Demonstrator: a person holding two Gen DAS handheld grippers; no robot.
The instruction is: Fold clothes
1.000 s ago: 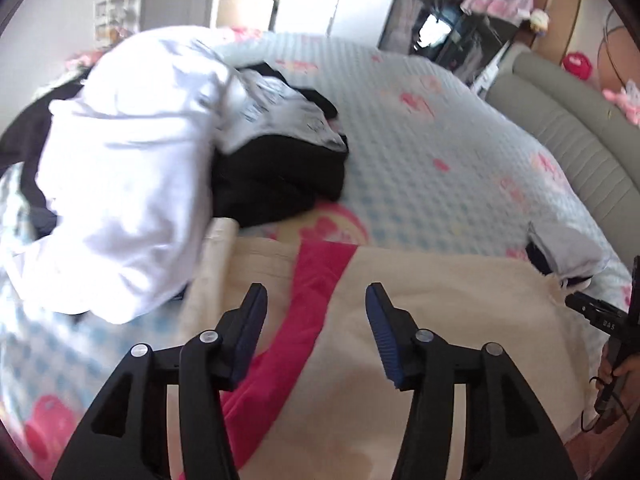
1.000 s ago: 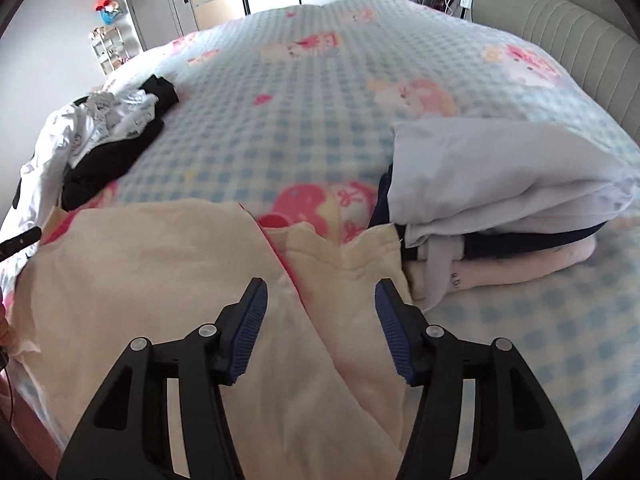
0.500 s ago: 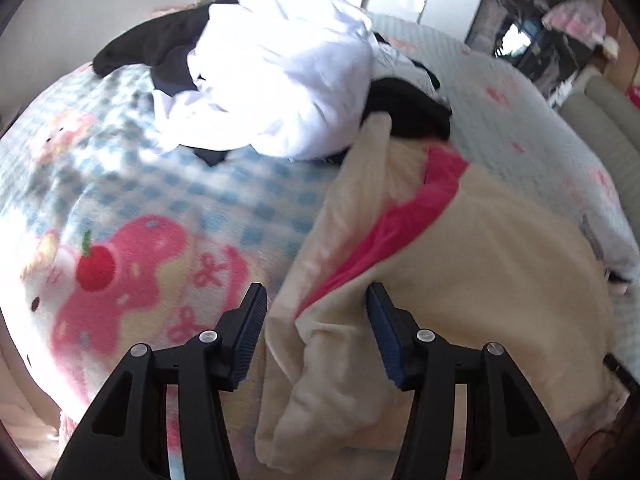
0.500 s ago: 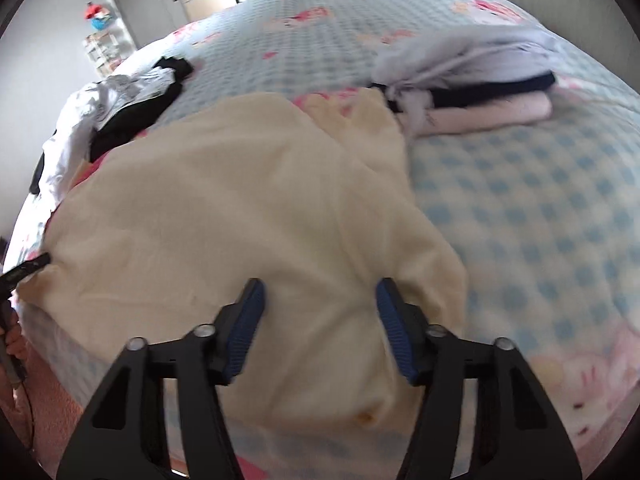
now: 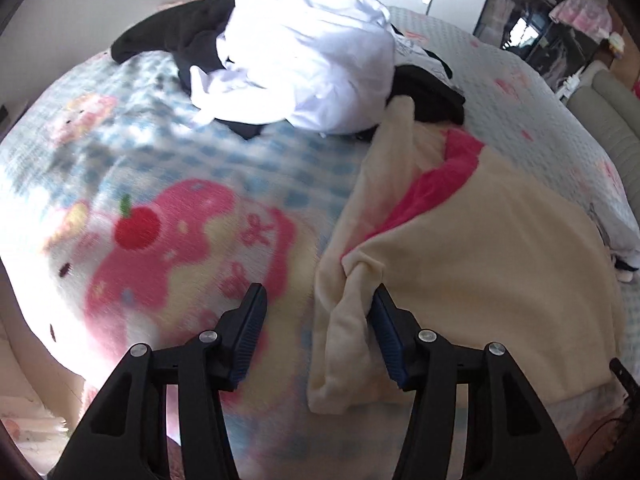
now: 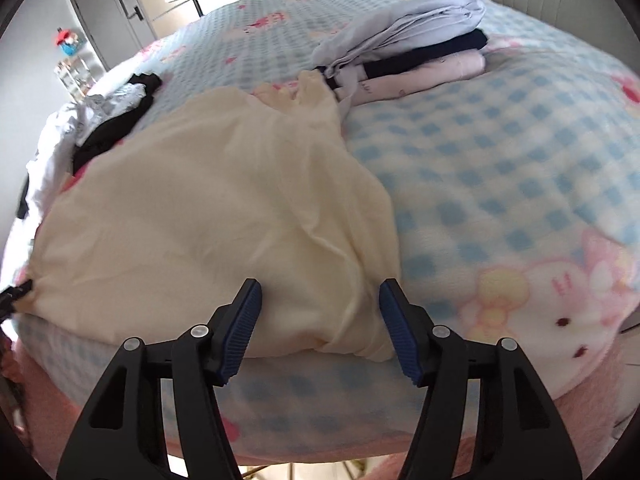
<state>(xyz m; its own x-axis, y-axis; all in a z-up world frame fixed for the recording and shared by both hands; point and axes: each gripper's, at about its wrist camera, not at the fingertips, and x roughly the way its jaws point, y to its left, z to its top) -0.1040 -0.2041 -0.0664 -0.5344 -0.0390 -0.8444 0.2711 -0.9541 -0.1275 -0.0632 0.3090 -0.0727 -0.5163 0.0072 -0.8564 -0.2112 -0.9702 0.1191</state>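
Observation:
A cream garment (image 5: 480, 248) with a pink inner part (image 5: 432, 188) lies spread on the bed near its front edge; it also shows in the right wrist view (image 6: 208, 208). My left gripper (image 5: 316, 320) is open at the garment's left corner, its right finger against the bunched cream edge. My right gripper (image 6: 320, 312) is open, its fingers on either side of the garment's right front corner at the bed edge.
A heap of white and black unfolded clothes (image 5: 304, 52) lies at the back left. A stack of folded clothes (image 6: 416, 52) sits beyond the garment's far right. The bed has a blue checked blanket (image 6: 500, 168) with pink cartoon prints.
Both grippers have drawn back from over the garment's middle to its near corners at the bed's front edge. Both stayed open.

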